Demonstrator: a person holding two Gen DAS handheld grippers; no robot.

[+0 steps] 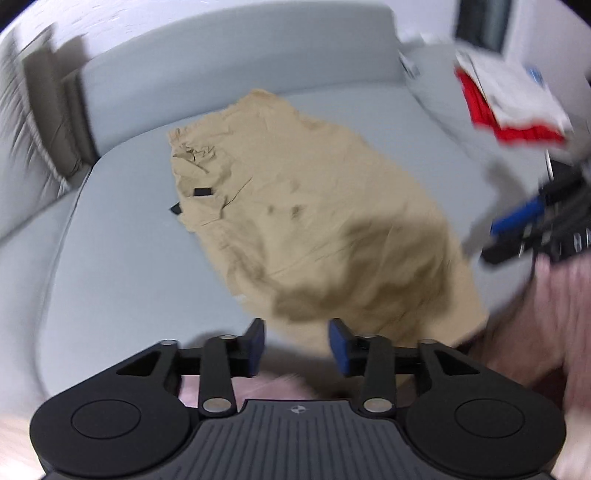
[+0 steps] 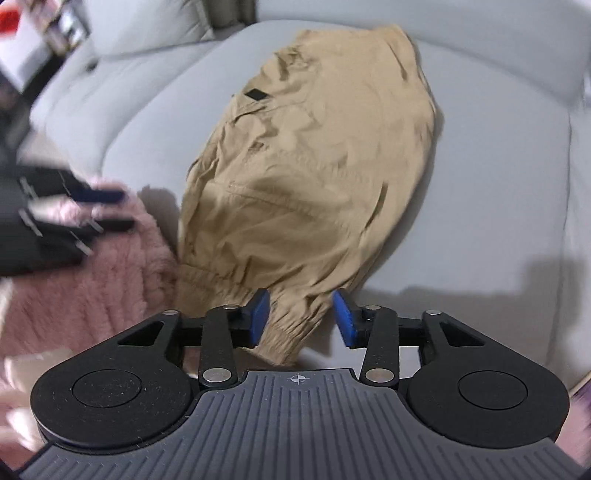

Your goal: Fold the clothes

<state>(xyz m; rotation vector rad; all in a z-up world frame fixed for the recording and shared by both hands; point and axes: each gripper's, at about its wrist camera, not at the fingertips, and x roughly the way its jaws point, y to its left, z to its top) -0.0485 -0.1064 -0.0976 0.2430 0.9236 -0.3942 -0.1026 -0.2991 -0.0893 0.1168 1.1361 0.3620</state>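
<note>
A tan jacket lies spread flat on a grey sofa seat, with a small black patch near its far left side. My left gripper hovers at the jacket's near edge, jaws apart, its blue pads clear of the cloth. In the right wrist view the same jacket runs away from me. Its ribbed hem lies between the fingers of my right gripper, which stands open, the right pad well off the cloth. Each gripper also shows blurred in the other's view: the right gripper and the left gripper.
Pink fluffy fabric lies at the jacket's near left. The sofa's backrest rises behind and a grey cushion sits at the far left. Red and white items lie off the sofa's right end.
</note>
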